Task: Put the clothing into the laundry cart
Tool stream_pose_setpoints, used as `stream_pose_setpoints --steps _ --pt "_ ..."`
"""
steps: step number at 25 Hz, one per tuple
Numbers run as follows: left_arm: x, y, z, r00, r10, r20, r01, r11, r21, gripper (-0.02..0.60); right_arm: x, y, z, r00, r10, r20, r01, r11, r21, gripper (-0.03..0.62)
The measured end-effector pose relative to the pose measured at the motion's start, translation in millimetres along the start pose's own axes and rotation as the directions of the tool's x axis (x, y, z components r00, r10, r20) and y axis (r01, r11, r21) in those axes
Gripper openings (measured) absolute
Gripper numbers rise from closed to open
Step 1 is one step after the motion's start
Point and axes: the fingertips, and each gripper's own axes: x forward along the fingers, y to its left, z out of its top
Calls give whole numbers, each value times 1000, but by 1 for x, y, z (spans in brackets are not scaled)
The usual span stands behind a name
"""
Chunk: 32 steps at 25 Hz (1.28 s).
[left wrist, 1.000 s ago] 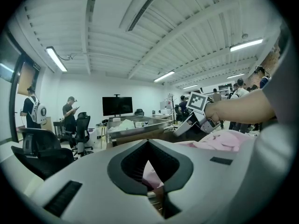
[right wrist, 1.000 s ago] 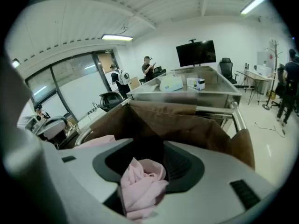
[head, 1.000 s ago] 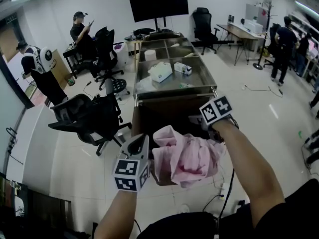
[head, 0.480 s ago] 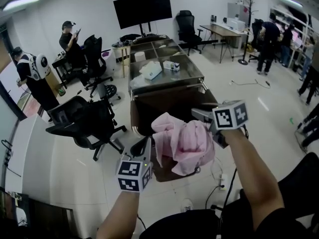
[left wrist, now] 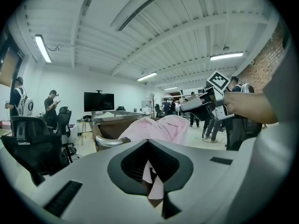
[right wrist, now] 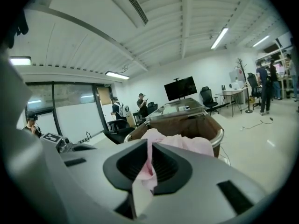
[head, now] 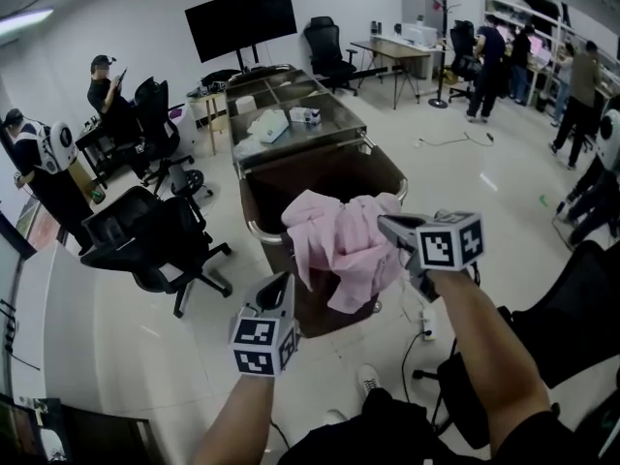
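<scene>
A pink garment (head: pixel 339 240) hangs bunched between my two grippers, above the near end of the brown laundry cart (head: pixel 254 231). My left gripper (head: pixel 281 284) holds its lower left edge; in the left gripper view pink cloth (left wrist: pixel 154 192) is pinched in the shut jaws. My right gripper (head: pixel 392 226) is at the garment's right side. Its jaws are closing, with a fold of pink cloth (right wrist: pixel 142 171) squeezed between them. Past the right gripper's jaws, the rest of the garment (right wrist: pixel 187 143) lies in front of the cart's metal rim (right wrist: pixel 219 135).
A steel table (head: pixel 291 134) with boxes on it stands just beyond the cart. Black office chairs (head: pixel 145 235) are at the left and another chair (head: pixel 581 298) at the right. A power strip with cables (head: pixel 426 332) lies on the floor. People stand at the room's edges.
Both grippers have raised the pink garment and carried it forward, from low at the cart's near edge to higher above it. The grippers now stand farther apart.
</scene>
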Motion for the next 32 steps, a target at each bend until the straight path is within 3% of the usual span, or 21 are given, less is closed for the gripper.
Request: stream_pose_setpoints --steps 2,8,14,32 --pt "-7 -9 -8 1000 -24 -8 24 1000 -2 0 -14 11 -12 1000 -6 9 6 1000 7 5" --pt "-18 -29 -26 997 -68 -33 68 998 -1 0 -41 37 -52 1000 -15 9 15 1000 6 5" --pt "-22 -44 -36 996 -74 -52 75 997 10 0 -57 34 -84 1000 -9 5 9 999 47 3" --pt "6 -93 -49 997 -23 -74 18 998 -59 0 -93 7 -98 996 91 12 -92 995 26 2"
